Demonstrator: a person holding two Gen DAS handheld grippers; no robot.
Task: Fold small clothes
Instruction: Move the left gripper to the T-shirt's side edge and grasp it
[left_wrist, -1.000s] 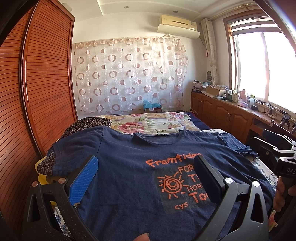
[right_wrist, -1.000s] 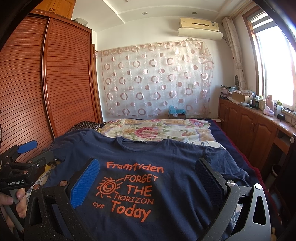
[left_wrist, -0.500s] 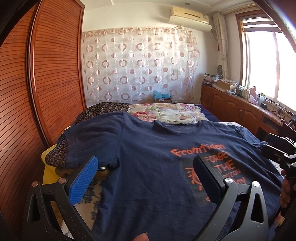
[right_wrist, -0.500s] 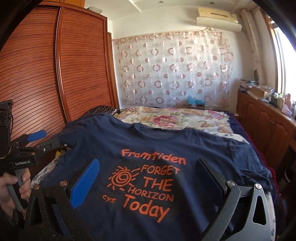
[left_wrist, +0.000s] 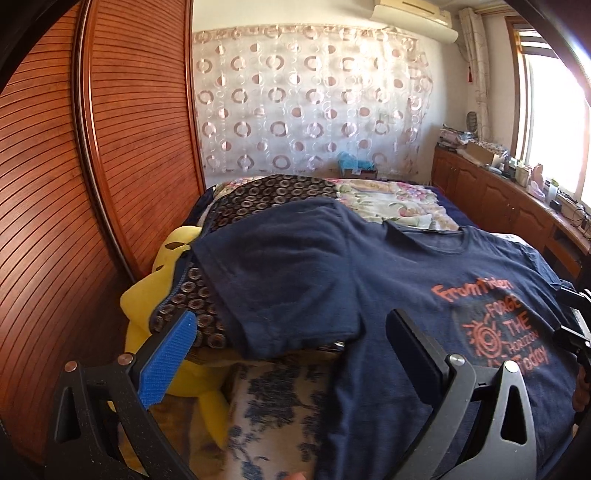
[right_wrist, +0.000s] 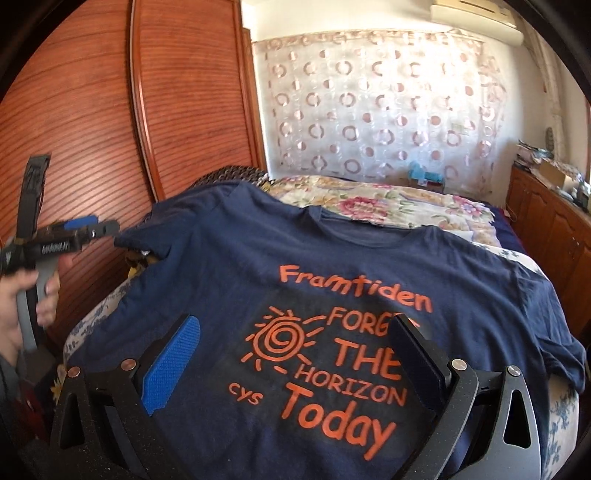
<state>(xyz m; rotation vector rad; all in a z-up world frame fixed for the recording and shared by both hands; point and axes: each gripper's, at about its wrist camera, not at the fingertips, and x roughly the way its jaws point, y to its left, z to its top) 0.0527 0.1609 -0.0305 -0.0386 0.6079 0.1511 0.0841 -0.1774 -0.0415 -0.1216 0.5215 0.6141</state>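
A navy T-shirt (right_wrist: 229, 258) with orange print lies spread flat, face up, on the bed. In the left wrist view the same T-shirt (left_wrist: 295, 266) shows its left sleeve draped over a patterned pillow. My left gripper (left_wrist: 291, 328) is open, hovering just short of that sleeve's hem. My right gripper (right_wrist: 295, 332) is open above the printed chest, holding nothing. The right wrist view also catches the left gripper (right_wrist: 92, 229) at far left, held by a hand and pointing at the sleeve tip.
A yellow plush toy (left_wrist: 162, 280) and a dark ring-patterned pillow (left_wrist: 266, 195) lie by the wooden wardrobe (left_wrist: 55, 184) on the left. A floral quilt (right_wrist: 388, 203) lies behind the shirt. Wooden cabinets (left_wrist: 509, 199) run along the right under the window.
The left gripper has swung left, from over the shirt's middle to its left sleeve. The right gripper has shifted left and closer to the printed chest. Both stayed open.
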